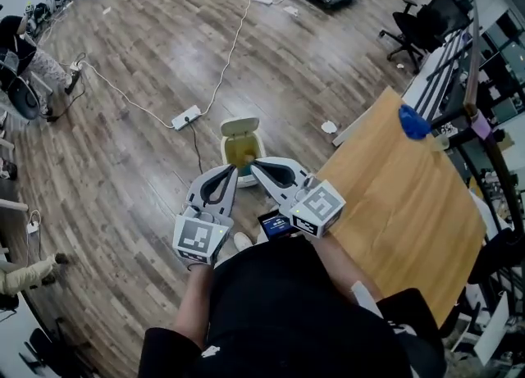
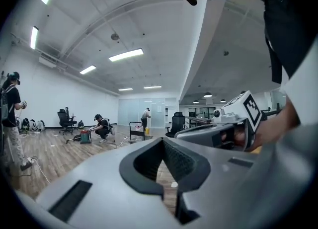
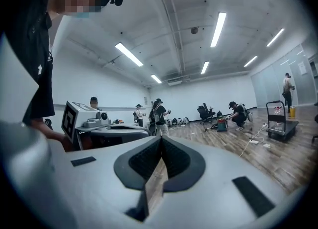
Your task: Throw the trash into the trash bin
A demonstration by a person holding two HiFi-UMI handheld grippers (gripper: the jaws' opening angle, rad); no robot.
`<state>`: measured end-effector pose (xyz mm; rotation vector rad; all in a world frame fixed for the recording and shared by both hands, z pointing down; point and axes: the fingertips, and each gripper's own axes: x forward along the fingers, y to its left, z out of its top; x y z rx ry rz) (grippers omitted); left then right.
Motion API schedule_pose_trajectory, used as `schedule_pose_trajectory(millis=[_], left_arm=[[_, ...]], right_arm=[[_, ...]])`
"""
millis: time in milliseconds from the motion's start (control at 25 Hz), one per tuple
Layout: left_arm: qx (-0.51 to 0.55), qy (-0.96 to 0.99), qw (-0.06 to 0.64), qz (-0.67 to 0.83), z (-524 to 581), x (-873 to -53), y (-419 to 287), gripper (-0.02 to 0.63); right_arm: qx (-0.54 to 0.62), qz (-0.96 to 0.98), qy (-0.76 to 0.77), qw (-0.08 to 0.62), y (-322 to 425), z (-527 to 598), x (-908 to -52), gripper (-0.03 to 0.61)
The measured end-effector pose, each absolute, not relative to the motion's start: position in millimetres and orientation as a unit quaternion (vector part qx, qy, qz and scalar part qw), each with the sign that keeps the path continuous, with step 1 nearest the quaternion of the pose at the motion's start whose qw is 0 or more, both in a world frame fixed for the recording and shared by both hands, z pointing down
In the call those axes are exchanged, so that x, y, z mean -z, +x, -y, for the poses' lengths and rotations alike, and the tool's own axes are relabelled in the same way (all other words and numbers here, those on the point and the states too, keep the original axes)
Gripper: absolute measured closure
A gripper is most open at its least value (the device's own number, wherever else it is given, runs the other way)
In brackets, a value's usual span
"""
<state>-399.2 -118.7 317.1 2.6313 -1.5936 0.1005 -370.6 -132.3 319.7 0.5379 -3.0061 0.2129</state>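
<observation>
The small trash bin point(image 1: 240, 148) stands on the wood floor with its lid up and a yellowish inside. Both grippers are held level in front of the person's body, side by side, with their tips over the bin's near edge in the head view. My left gripper point(image 1: 231, 171) point(image 2: 162, 141) is shut with nothing between its jaws. My right gripper point(image 1: 255, 165) point(image 3: 160, 139) is shut and empty too. Each gripper shows in the other's view: the right gripper's cube point(image 2: 247, 109) and the left gripper's cube point(image 3: 74, 118). No trash shows in either grip.
A wooden table point(image 1: 402, 196) runs along the right, with a blue object point(image 1: 414, 122) at its far end. A power strip point(image 1: 186, 116) and white cable lie on the floor left of the bin. Office chairs point(image 1: 426, 24), a cart point(image 2: 136, 129) and other people point(image 2: 102, 126) are farther off.
</observation>
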Motion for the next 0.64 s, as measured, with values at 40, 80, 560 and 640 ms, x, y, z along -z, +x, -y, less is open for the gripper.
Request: schedule_pose_trajectory(millis=[40,80,560,640], left_arm=[[-0.028,0.853,0.031,0.52,119,-314,-402,0.607],[-0.025,0.852,0.031,0.522,119,-313,-403,0.607],[-0.025,0.854,0.024,0.519,102,-320,-401,0.607],[-0.025,0.857,0.022,0.515,103,-319,-402,0.607]], right_arm=[[-0.064,0.982,0.173,0.035,-371,132,-312,0.581],[-0.058,0.983,0.17,0.03,-372,132,-307,0.581],[-0.063,0.988,0.139,0.004,-388,116,-299,0.58],[-0.063,0.988,0.139,0.005,-393,115,-298,0.581]])
